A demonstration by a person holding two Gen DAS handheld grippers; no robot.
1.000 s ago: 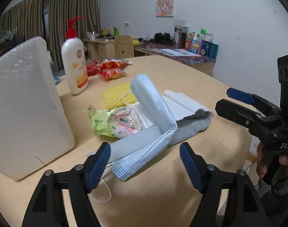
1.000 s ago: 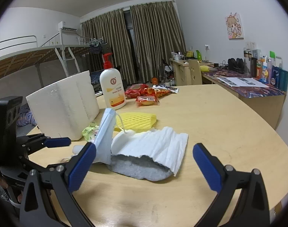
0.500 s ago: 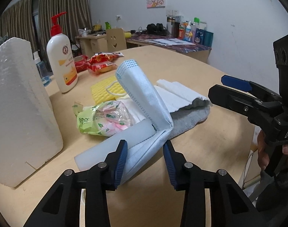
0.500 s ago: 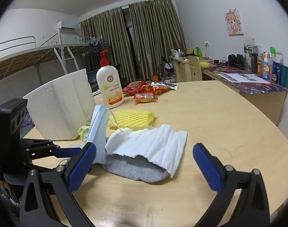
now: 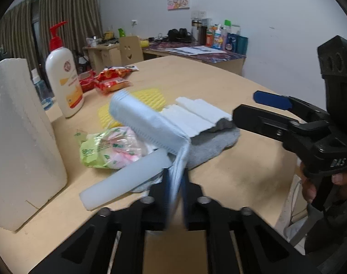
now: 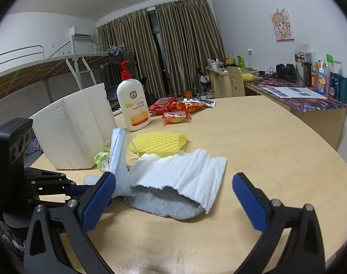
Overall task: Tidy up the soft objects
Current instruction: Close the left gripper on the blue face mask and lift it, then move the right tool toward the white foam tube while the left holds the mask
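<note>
A light blue face mask (image 5: pixel 148 123) stands folded over a pile of soft things on the wooden table (image 5: pixel 230 178). My left gripper (image 5: pixel 175 196) is shut on the mask's lower edge. The mask also shows in the right wrist view (image 6: pixel 118 157). Beside it lie a white foam strip (image 5: pixel 125 182), a green tissue pack (image 5: pixel 107 147), a white folded paper towel (image 6: pixel 185 173) on a grey cloth (image 6: pixel 164 203), and a yellow foam net (image 6: pixel 159 141). My right gripper (image 6: pixel 173 203) is open and empty, in front of the towel and cloth.
A big white foam block (image 5: pixel 20 141) stands at the left. A lotion pump bottle (image 5: pixel 64 77) and red snack packets (image 5: pixel 111 80) are behind the pile. The table's right edge (image 5: pixel 287 137) is near my right gripper.
My left gripper went from wide open to shut on the mask's lower edge. The mask's upper half has tipped further over. My right gripper stayed open and nearly still.
</note>
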